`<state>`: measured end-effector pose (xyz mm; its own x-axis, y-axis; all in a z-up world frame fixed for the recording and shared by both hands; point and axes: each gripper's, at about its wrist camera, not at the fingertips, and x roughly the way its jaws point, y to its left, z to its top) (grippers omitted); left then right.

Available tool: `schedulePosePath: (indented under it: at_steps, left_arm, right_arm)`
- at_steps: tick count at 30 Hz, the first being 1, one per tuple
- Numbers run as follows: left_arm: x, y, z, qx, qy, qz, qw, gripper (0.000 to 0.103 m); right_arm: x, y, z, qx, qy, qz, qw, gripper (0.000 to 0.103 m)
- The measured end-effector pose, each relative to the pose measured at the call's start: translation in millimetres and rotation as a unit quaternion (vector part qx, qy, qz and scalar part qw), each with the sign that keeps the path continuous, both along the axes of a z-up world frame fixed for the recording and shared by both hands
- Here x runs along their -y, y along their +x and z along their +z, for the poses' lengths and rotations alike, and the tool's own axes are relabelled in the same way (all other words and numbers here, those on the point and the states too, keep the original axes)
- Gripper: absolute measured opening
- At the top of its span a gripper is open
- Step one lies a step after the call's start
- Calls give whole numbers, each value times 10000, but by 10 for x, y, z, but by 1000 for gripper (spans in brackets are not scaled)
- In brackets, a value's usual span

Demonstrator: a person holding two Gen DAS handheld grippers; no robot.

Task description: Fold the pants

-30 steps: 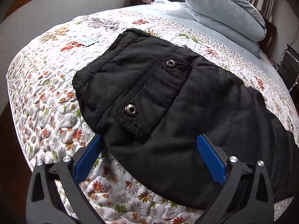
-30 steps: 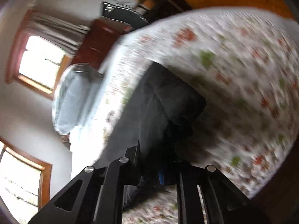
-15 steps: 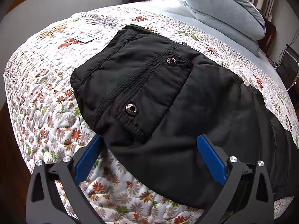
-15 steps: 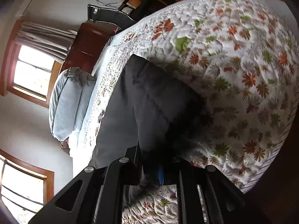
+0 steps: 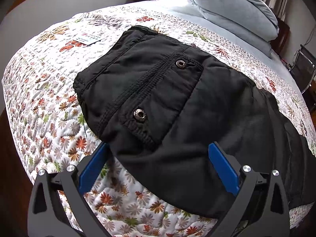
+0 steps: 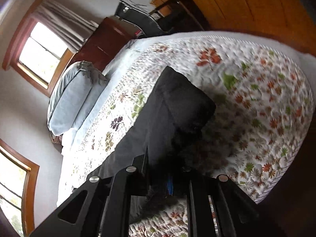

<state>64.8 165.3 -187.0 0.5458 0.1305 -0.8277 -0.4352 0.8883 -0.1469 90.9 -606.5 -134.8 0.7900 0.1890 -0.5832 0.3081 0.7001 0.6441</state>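
Note:
Black pants (image 5: 177, 102) lie on a floral quilt (image 5: 49, 106), waist end toward the left, with two metal snaps on a pocket flap. My left gripper (image 5: 158, 150) is open, its blue pads on either side of the near edge of the pants, holding nothing. In the right wrist view my right gripper (image 6: 167, 169) is shut on dark pants fabric (image 6: 177, 106); the leg runs away from it across the quilt (image 6: 256, 102). The pinched spot is hidden between the fingers.
A white card (image 5: 87, 38) lies on the quilt beyond the waist. Folded blue-grey bedding (image 5: 233, 6) is stacked at the bed's head. A dark chair (image 5: 302, 67) stands to the right. Wooden furniture (image 6: 246, 2) and windows (image 6: 41, 53) surround the bed.
The right wrist view has swung and the leg end in its grip has shifted over the quilt. The left gripper stays open at the same spot.

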Motion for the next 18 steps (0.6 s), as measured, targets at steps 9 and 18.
schedulePosePath:
  at_steps: [9, 18]
  left_arm:
    - [-1, 14, -4, -9, 1, -16, 10000, 100]
    - [3, 13, -9, -2, -5, -17, 10000, 100]
  right_arm:
    - [-304, 27, 371, 236, -577, 279, 9977, 13]
    - [-759, 73, 805, 642, -1046, 784, 9893, 13]
